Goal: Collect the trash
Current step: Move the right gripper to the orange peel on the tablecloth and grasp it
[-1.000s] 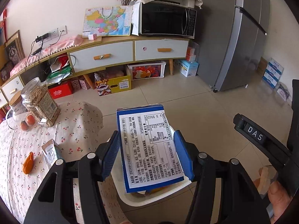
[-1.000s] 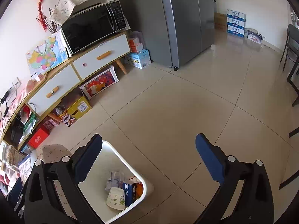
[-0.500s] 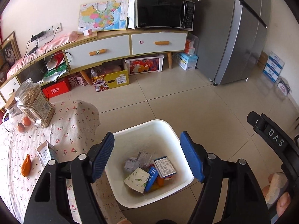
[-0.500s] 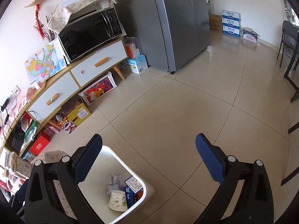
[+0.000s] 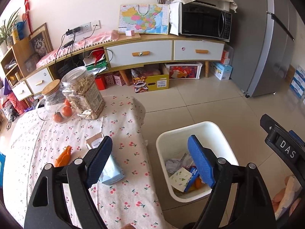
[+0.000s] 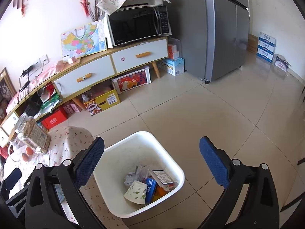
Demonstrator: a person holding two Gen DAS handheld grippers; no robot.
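Gone from the left gripper (image 5: 150,160) is the blue-and-white carton (image 6: 163,177), which is now lying label-up in the white bin (image 5: 225,133) among the other trash. Its jaws have just been opening and are standing wide with nothing between them, and the view is now taking in the worktop (image 5: 122,200) instead of sitting over the bin. The right gripper (image 6: 151,164) is also standing wide and empty, hovering above the bin, which is sitting on the floor just beyond its fingertips.

Next in line, by my reading, is the pale blue pouch (image 5: 111,169), lying flat just behind the left gripper's left pad. It is looking like thin, soft, glossy film: light, easily crushed, and likely slippery, so pinching across its narrow width near the sealed end should hold best. Further left of that pad an orange peel (image 5: 63,157) is lying, limp and irregular, best nipped at its thickest curl.

Ahead of the gripper a cherry-print cloth is covering the worktop and may bunch under a scraping finger. Well beyond, a glass jar (image 5: 83,93) and lidded pitcher (image 5: 51,101) are standing, rigid and breakable.
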